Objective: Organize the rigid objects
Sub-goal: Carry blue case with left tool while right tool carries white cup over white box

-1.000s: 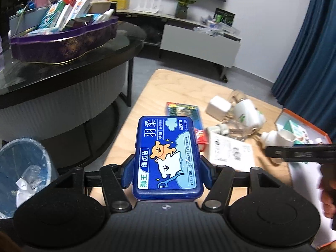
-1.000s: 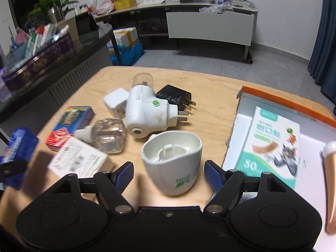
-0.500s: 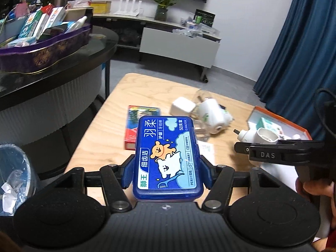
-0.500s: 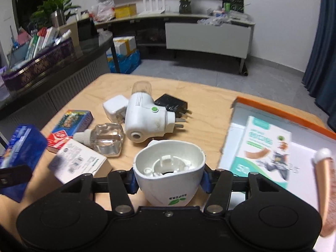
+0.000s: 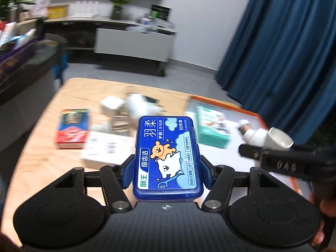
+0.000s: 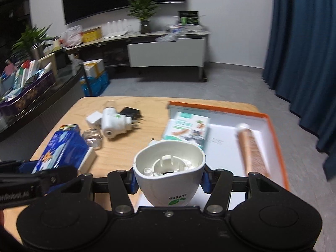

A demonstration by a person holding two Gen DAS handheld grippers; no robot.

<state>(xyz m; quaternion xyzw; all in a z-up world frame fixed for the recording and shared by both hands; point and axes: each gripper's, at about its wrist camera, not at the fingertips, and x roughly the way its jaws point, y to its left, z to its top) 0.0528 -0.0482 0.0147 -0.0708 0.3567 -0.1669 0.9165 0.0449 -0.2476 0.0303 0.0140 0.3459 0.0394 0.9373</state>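
The surface (image 6: 147, 134) carries a white tray (image 6: 271, 126) at right holding two items; several remain loose at upper left. The left hand-held gripper (image 5: 168, 166) grasps a blue floss box (image 5: 168, 157) at lower centre; the right hand-held gripper (image 6: 169, 179) clamps a white plug-in housing (image 6: 169, 168) there too. Sorting looks under halfway.

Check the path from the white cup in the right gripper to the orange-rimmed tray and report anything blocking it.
Nothing visible blocks it. The white cup is held at the orange-rimmed tray's near edge. Inside the tray, a teal box lies at the left and a brown tube at the right, with bare white floor between them.
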